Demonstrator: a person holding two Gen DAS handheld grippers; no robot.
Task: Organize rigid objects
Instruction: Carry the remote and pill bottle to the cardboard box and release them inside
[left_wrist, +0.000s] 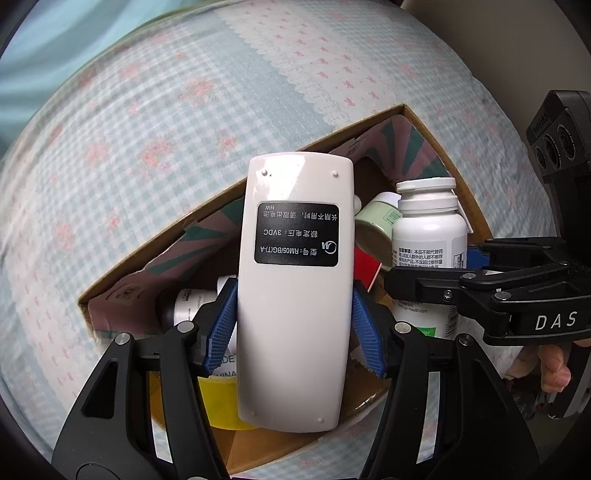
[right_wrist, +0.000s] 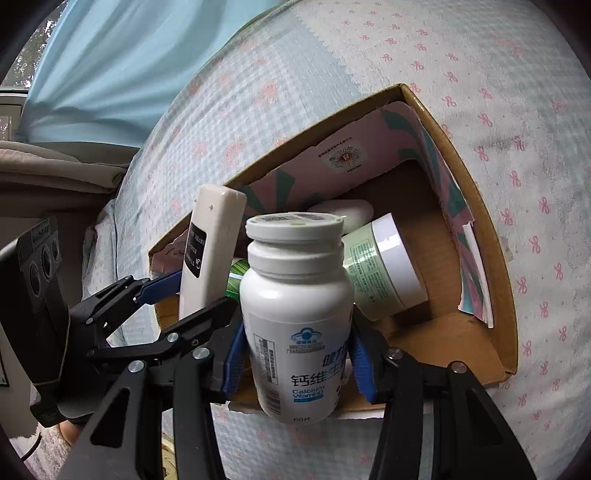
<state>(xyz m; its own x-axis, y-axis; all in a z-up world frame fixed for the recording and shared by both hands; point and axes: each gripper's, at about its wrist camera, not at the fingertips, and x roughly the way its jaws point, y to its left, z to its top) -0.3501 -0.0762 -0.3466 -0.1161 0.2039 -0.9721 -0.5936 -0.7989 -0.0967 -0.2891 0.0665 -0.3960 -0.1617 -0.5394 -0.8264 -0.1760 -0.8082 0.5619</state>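
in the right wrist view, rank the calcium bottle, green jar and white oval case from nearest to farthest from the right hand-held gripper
1. Calcium bottle: clamped in the right hand-held gripper, over the box's near edge.
2. Green jar: lying just behind the bottle, to its right.
3. White oval case: farther back, by the box's rear wall.

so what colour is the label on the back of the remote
Black with white print, on the white remote. The left wrist view shows it best.

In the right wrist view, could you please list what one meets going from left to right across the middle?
Left tool → remote → white bottle → green jar → box wall.
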